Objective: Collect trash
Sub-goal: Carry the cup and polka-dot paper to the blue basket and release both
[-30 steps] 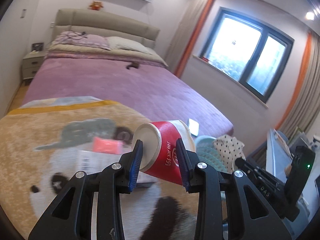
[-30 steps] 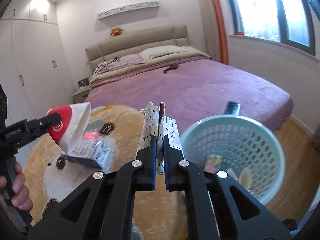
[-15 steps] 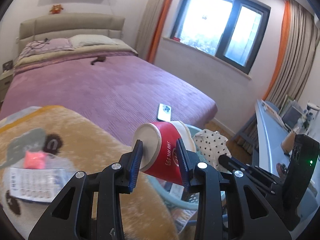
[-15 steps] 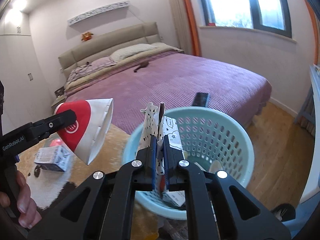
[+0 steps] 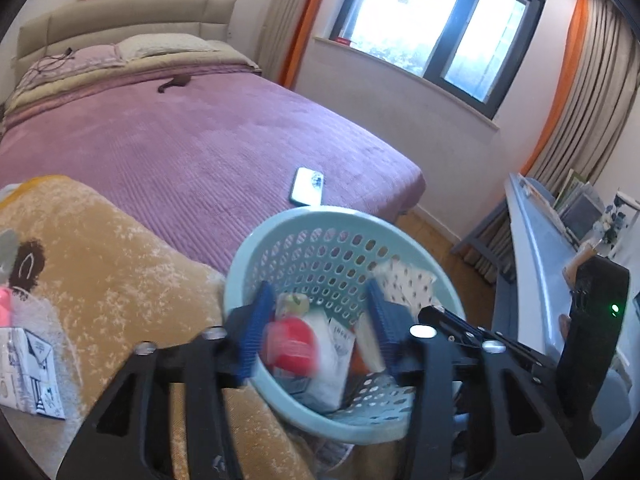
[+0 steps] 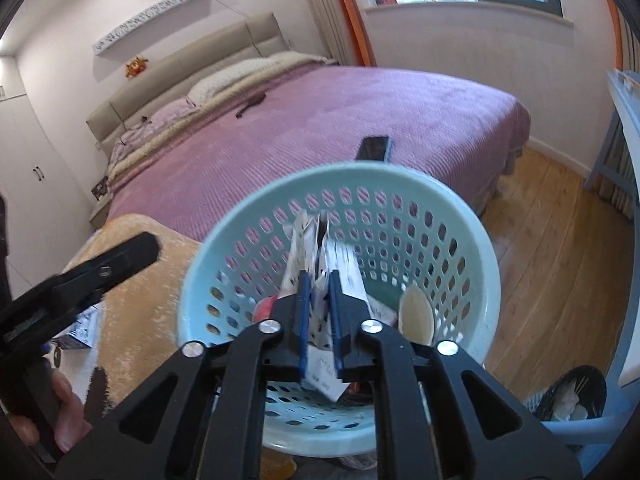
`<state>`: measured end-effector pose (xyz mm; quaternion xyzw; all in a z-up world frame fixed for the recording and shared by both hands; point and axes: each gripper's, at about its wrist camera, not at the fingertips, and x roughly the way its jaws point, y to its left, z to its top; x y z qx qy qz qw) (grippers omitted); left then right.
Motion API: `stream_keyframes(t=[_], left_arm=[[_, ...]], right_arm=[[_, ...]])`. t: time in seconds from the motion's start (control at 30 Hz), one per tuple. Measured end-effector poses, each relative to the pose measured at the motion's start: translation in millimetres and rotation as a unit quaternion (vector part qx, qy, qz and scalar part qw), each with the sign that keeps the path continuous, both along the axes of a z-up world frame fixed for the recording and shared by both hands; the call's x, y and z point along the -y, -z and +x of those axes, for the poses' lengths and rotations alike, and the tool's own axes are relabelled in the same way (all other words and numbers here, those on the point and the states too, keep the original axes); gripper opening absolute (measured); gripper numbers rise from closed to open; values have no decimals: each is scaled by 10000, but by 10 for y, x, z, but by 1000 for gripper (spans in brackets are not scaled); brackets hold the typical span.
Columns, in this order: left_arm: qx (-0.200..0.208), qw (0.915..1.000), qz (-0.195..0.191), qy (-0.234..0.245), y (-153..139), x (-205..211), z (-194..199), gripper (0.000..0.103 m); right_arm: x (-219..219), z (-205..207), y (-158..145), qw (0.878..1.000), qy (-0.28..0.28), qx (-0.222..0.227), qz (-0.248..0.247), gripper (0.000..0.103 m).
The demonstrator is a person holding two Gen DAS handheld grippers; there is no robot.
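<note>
A pale green perforated basket (image 5: 340, 216) (image 6: 472, 236) sits at the bed's foot with trash inside. My left gripper (image 5: 316, 320) is open above it; the red paper cup (image 5: 290, 346), blurred, lies in the basket between the spread fingers. My right gripper (image 6: 319, 312) is shut on a spotted white carton (image 6: 316, 248) and holds it inside the basket's mouth. The left gripper also shows in the right wrist view (image 6: 120, 256), left of the basket. A white carton (image 5: 28, 368) lies on the tan blanket (image 5: 120, 272).
A purple bed (image 5: 192, 136) fills the background, with a phone (image 5: 307, 191) near its foot. A pink item (image 5: 4, 308) lies on the blanket. A desk (image 5: 536, 248) stands at right. Wood floor (image 6: 552, 240) lies right of the basket, with a dark bin (image 6: 568, 396).
Both grippers moved over the basket. My left gripper opened and the red cup dropped into the basket. My right gripper lowered the spotted carton into the basket's mouth.
</note>
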<state>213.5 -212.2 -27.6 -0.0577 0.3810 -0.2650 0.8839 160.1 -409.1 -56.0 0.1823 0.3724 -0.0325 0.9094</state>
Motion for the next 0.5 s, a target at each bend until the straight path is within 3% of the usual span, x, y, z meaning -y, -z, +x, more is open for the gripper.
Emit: stream_keyframes(t=[0.1,0.13,0.17,0.5], left_arm=[[43,10000,-17,-27,-16,-45,-49,67],[55,10000,-15,-26,-28,-77,-68,68],[70,10000,-11,-41,-43,-93,-81,70],[351,9989,-180,-239,-319,-478,-274,73]], right_arm=[[23,-30,62,9999,69,-56,101,33],[35,-41,64,9999,101,-38,121,50],[41,-58,61,9998,123,-4,138,56],[-295,-156,-202,9989,-295,332,149,56]])
